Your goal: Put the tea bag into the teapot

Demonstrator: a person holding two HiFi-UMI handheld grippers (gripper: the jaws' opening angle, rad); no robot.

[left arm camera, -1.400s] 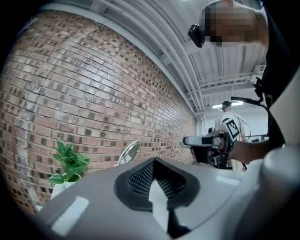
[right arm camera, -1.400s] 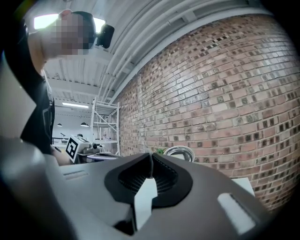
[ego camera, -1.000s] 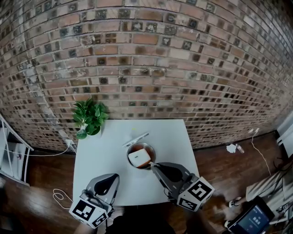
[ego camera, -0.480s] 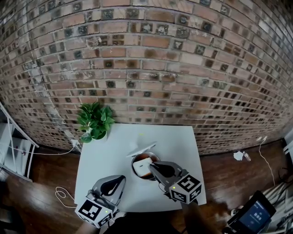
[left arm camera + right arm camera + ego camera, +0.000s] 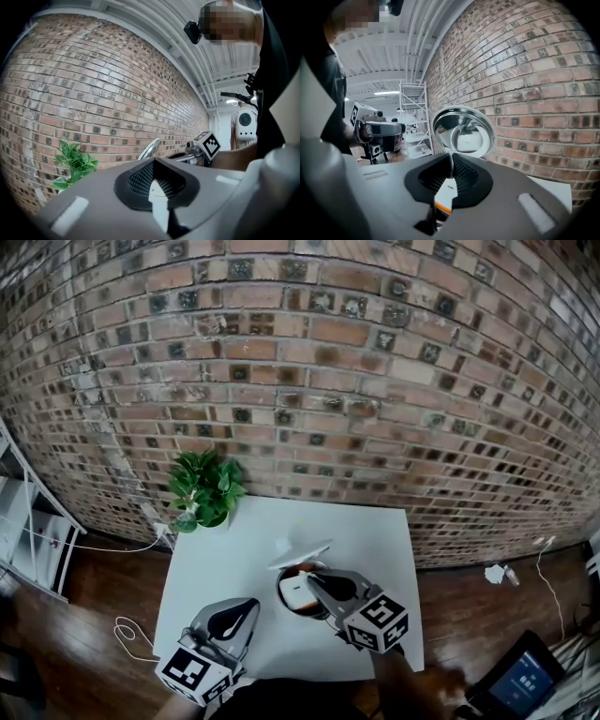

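Observation:
A metal teapot (image 5: 285, 599) stands mid-table with its lid (image 5: 300, 552) tipped up behind it; the lid's shiny underside (image 5: 464, 131) fills the right gripper view. A white tea bag (image 5: 296, 589) lies in the pot's opening. My right gripper (image 5: 312, 576) is at the pot's near right rim. In its own view the right gripper (image 5: 451, 161) is shut on the bag's white-and-orange tag (image 5: 445, 194), with the thin string rising from the jaws. My left gripper (image 5: 248, 604) hovers left of the pot, and its jaws (image 5: 152, 164) meet on nothing that I can make out.
A potted green plant (image 5: 206, 491) stands at the far left corner of the white table (image 5: 216, 559), against the brick wall. A cable lies on the wooden floor to the left. A metal shelf rack (image 5: 415, 117) stands further off.
The right gripper has moved in closer over the teapot, and the tea bag now sits lower in the opening. The left gripper has stayed beside the pot.

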